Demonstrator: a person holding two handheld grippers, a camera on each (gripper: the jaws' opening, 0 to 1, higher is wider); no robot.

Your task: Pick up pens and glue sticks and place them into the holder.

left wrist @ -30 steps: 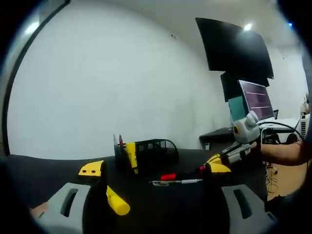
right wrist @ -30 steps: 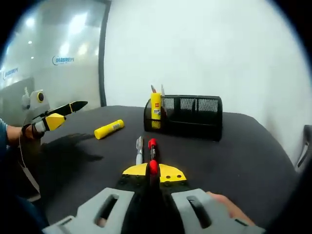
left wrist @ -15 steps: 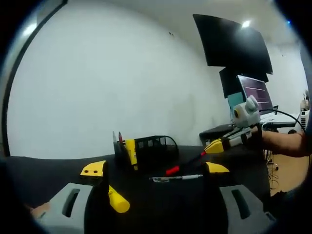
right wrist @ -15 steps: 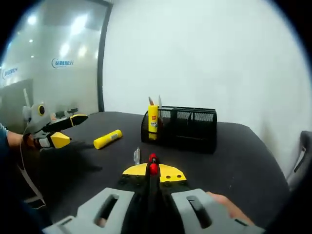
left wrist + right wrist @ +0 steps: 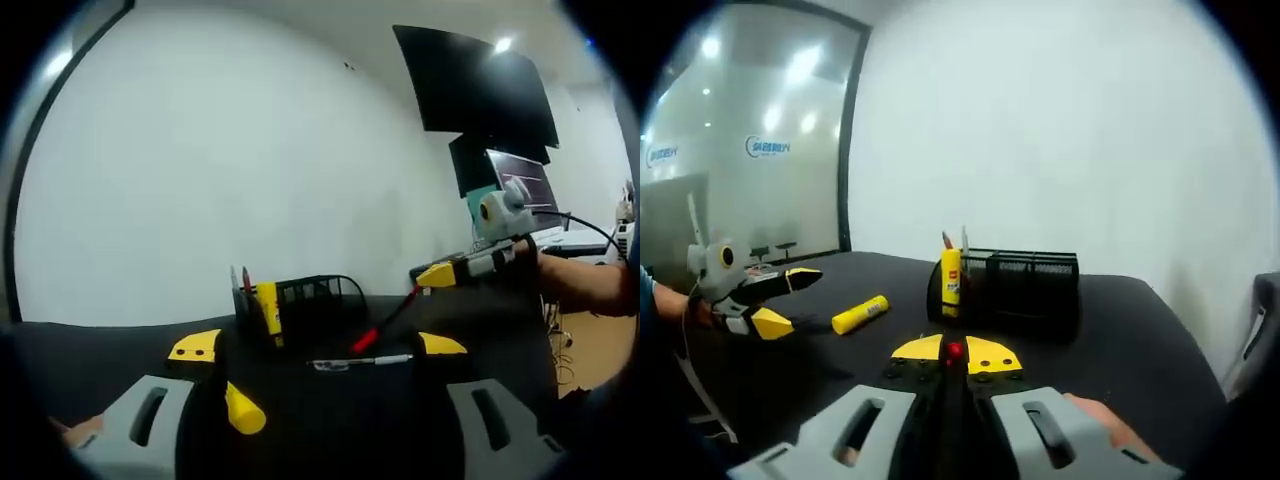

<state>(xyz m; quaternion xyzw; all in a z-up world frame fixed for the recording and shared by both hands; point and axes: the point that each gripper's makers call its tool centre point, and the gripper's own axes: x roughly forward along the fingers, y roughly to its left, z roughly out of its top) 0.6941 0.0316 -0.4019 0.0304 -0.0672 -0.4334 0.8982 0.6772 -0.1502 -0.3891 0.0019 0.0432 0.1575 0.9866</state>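
We have the red pen clamped in the right gripper — its jaws are together on the barrel, and in the right gripper view just the red end shows between the yellow tips. In the left gripper view the right gripper is lifted clear of the bench, the pen slanting down from it. Our step in hand is carrying that pen to the holder. To do it well we judge we should come over the open top, stand the pen nearer upright, lower it inside a compartment and only then let go — a slanted pen could catch the mesh rim.

The left gripper hangs low with its jaws apart and nothing between them; near it lies a yellow glue stick, and a little farther a second pen flat on the bench, both apart from the holder and yet to be picked up.

Farthest, the black mesh holder stands toward the bench's far side. Its left compartment has a yellow glue stick upright and a couple of pens; the wider right part we cannot see into.
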